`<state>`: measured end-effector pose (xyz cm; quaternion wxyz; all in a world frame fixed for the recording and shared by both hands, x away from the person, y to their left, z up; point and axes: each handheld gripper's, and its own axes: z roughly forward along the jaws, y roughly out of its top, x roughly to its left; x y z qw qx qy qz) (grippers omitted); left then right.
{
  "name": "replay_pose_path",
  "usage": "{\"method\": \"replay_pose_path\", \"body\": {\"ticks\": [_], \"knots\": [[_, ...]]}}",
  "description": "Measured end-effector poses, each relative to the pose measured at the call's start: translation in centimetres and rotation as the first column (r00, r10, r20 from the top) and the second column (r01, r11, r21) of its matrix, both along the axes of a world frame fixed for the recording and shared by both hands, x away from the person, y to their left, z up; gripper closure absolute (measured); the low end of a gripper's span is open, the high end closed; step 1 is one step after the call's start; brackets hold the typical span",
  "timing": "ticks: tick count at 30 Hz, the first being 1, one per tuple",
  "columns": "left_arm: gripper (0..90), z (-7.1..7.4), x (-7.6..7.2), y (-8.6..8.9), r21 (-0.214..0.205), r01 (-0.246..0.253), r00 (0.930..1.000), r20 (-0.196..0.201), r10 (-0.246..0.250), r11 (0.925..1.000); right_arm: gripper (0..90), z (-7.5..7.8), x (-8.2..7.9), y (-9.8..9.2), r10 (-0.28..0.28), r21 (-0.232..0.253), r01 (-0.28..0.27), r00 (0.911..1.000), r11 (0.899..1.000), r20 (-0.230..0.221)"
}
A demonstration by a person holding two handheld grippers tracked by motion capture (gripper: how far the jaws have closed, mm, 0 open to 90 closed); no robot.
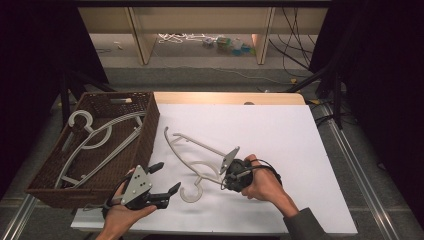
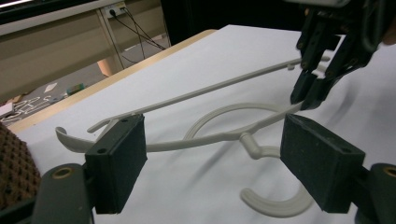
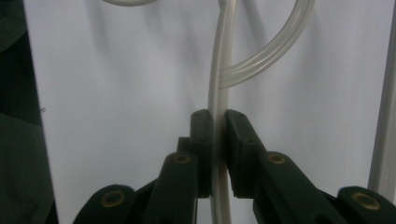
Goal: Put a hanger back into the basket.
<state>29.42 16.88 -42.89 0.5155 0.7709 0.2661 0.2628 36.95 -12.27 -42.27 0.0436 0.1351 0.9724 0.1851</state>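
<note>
A white counter (image 1: 280,130) with a pale wooden far edge stands on a grey floor (image 1: 200,75). Beyond it, light wooden furniture legs (image 1: 140,35) rise from the floor, with tangled white cords (image 1: 180,38) and small colourful objects (image 1: 230,45) lying between them. Black drapes (image 1: 380,75) close in the left and right sides. Dark cables (image 1: 295,45) trail at far right. Metal rails (image 1: 360,165) run along both sides of the counter.

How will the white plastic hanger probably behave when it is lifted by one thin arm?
The hanger is probably light and fairly stiff: its bars look thin yet keep their shape. Gripped off-centre by the right tool, it may swing or pivot. The smooth round bar could slip between the flat pads.
</note>
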Motion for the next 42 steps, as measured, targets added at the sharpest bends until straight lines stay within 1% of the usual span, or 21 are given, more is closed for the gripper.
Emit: {"method": "replay_pose_path", "body": {"ticks": [4,6,11,12,13,16,19,21,26,27,29,30,31,32,35,36,38,39,40,41,42], "knots": [[23.4,0.0,0.9,-0.6,0.084,0.021,0.9997,0.013,-0.022,0.9963,82.5,0.9,-1.1,-1.1,0.024,0.021,-0.025,0.9995,0.999,0.018],[23.9,-0.1,1.3,-1.0,0.107,0.022,0.9998,-0.003,-0.022,0.9940,82.5,1.2,-1.6,-1.6,0.031,0.021,-0.031,0.9994,0.999,0.017],[25.0,-0.4,2.1,-2.2,0.217,0.058,0.9983,-0.008,-0.058,0.9743,82.5,1.8,-2.8,-2.4,0.054,0.026,-0.054,0.9984,0.998,0.016],[25.6,-0.4,2.2,-2.4,0.242,0.058,0.9980,0.008,-0.062,0.9684,82.5,1.9,-3.0,-2.5,0.060,0.018,-0.060,0.9981,0.998,0.013],[26.1,-0.4,2.3,-2.6,0.277,0.074,0.9965,0.016,-0.082,0.9579,82.5,2.0,-3.2,-2.6,0.069,0.020,-0.069,0.9975,0.997,0.017],[27.1,-0.4,2.3,-3.3,0.333,0.095,0.9920,0.047,-0.117,0.9380,82.5,2.1,-3.8,-2.8,0.078,0.029,-0.079,0.9968,0.996,0.014],[28.7,-0.5,2.1,-4.2,0.397,0.145,0.9816,0.058,-0.182,0.9062,82.5,2.3,-4.1,-3.0,0.085,0.027,-0.085,0.9963,0.996,0.012],[29.4,-0.5,2.2,-4.6,0.449,0.178,0.9741,0.045,-0.221,0.8755,82.5,2.4,-4.3,-3.2,0.086,0.035,-0.086,0.9962,0.996,0.010],[32.9,-0.7,2.6,-5.1,0.499,0.205,0.9655,0.037,-0.258,0.8419,82.5,2.6,-4.8,-3.4,0.106,0.048,-0.107,0.9943,0.993,0.010],[33.4,-0.7,2.6,-5.2,0.510,0.213,0.9604,0.047,-0.274,0.8335,82.5,2.7,-4.8,-3.4,0.110,0.048,-0.110,0.9939,0.993,0.007],[37.3,-0.8,2.7,-5.3,0.517,0.253,0.9511,0.022,-0.308,0.8179,82.5,2.6,-4.9,-3.3,0.116,0.054,-0.116,0.9932,0.992,0.009],[39.3,-0.9,2.7,-5.4,0.522,0.253,0.9499,0.025,-0.311,0.8145,82.5,2.6,-5.0,-3.3,0.121,0.054,-0.121,0.9927,0.991,0.003],[40.2,-0.9,2.7,-5.5,0.534,0.263,0.9472,0.016,-0.320,0.8039,82.5,2.6,-5.0,-3.2,0.128,0.057,-0.128,0.9918,0.990,0.003],[43.3,-1.1,2.7,-5.5,0.536,0.270,0.9434,0.019,-0.331,0.8002,82.5,2.5,-5.1,-3.1,0.135,0.057,-0.134,0.9909,0.989,0.002],[48.6,-1.1,2.6,-5.6,0.568,0.289,0.9301,0.024,-0.366,0.7710,82.5,2.5,-5.1,-2.9,0.148,0.065,-0.148,0.9890,0.987,0.001],[51.8,-1.1,2.5,-5.6,0.572,0.292,0.9277,0.025,-0.372,0.7665,82.5,2.5,-5.1,-2.9,0.151,0.067,-0.151,0.9885,0.986,-0.003],[58.7,-1.2,2.4,-5.7,0.584,0.309,0.9177,0.024,-0.396,0.7504,82.5,2.4,-5.1,-2.9,0.149,0.063,-0.148,0.9888,0.987,-0.004],[60.9,-1.1,2.3,-5.7,0.601,0.315,0.9099,0.030,-0.414,0.7351,82.5,2.4,-5.1,-2.9,0.150,0.066,-0.150,0.9886,0.987,-0.006],[62.5,-1.1,2.3,-5.7,0.607,0.320,0.9051,0.032,-0.424,0.7277,82.4,2.4,-5.0,-3.0,0.157,0.069,-0.156,0.9876,0.985,-0.005],[64.0,-0.9,2.2,-5.8,0.630,0.332,0.8925,0.031,-0.450,0.7021,82.4,2.4,-5.0,-3.0,0.160,0.071,-0.159,0.9871,0.985,-0.007],[65.3,-0.9,2.0,-5.9,0.636,0.328,0.8883,0.044,-0.457,0.6982,82.4,2.4,-5.0,-3.1,0.166,0.074,-0.164,0.9861,0.984,-0.012]]}}
